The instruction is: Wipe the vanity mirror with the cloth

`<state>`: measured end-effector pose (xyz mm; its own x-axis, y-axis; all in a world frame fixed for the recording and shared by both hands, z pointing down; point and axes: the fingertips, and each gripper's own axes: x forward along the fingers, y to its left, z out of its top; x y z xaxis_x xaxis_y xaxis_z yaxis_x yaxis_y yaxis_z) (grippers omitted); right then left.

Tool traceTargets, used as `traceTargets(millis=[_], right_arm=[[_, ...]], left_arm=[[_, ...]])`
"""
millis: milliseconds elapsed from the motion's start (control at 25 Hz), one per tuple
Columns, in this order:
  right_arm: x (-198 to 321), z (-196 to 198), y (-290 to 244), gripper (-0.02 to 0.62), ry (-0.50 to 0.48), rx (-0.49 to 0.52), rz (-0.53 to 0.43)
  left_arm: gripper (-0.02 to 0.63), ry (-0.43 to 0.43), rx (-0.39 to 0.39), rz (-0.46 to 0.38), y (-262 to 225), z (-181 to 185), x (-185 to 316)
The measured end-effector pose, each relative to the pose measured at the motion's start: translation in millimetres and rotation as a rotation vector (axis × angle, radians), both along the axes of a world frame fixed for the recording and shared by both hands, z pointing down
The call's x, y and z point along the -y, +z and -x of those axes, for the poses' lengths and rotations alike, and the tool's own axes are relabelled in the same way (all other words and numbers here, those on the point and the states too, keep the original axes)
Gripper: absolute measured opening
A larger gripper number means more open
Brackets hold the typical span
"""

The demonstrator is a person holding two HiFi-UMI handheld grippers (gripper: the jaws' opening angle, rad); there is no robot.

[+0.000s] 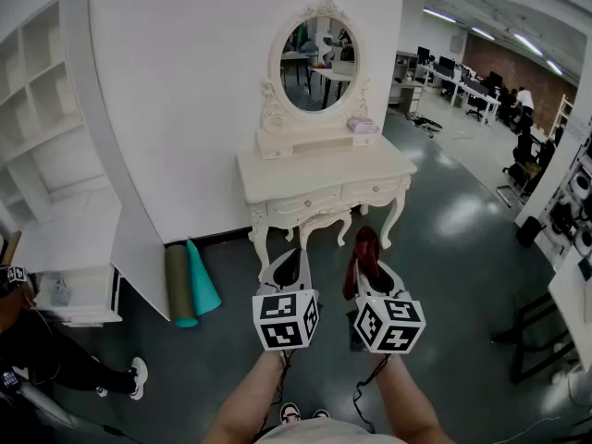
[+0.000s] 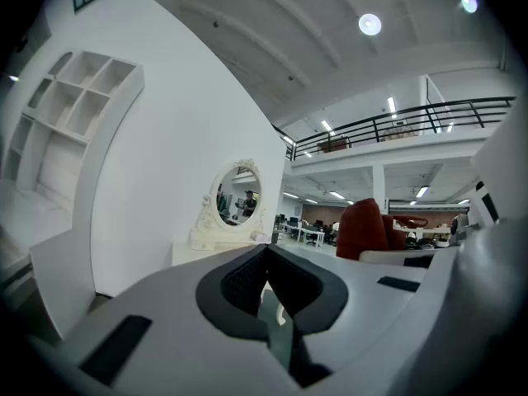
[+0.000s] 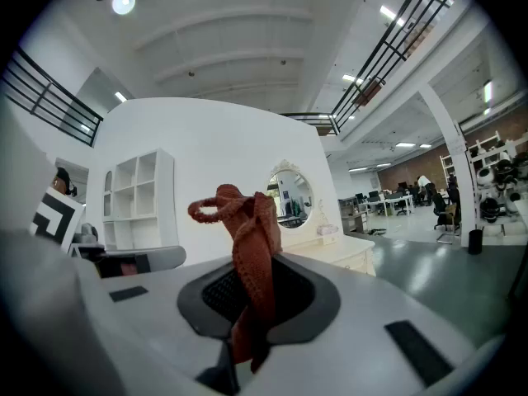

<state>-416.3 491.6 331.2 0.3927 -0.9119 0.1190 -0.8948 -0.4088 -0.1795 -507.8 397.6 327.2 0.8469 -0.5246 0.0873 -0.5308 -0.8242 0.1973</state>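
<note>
Seated person [image 1: 46, 354] cut off at left edge, small pale item [image 1: 362, 125] on vanity [image 1: 324, 169] unidentifiable

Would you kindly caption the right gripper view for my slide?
Right tongs clamp a red cloth, with the oval vanity mirror ahead.

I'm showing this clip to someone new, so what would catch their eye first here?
The ornate cream vanity table with its oval carved-frame mirror stands against the white wall, centre of the head view. Nearer, a rust-red knitted cloth sticks up, clamped between the fingers of the right gripper.
</note>
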Motion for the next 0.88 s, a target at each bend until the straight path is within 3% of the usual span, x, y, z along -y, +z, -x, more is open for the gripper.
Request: traceTargets(millis=[400, 880], right_arm=[[18, 3, 1, 0.058, 0.011, 0.010, -0.008], [25, -8, 9, 0.058, 0.094, 0.005, 0.006]], left_arm=[[0.005, 0.019, 0.001, -0.001, 2, 3, 19], [0.005, 0.046, -0.001, 0.005, 13, 8, 54]])
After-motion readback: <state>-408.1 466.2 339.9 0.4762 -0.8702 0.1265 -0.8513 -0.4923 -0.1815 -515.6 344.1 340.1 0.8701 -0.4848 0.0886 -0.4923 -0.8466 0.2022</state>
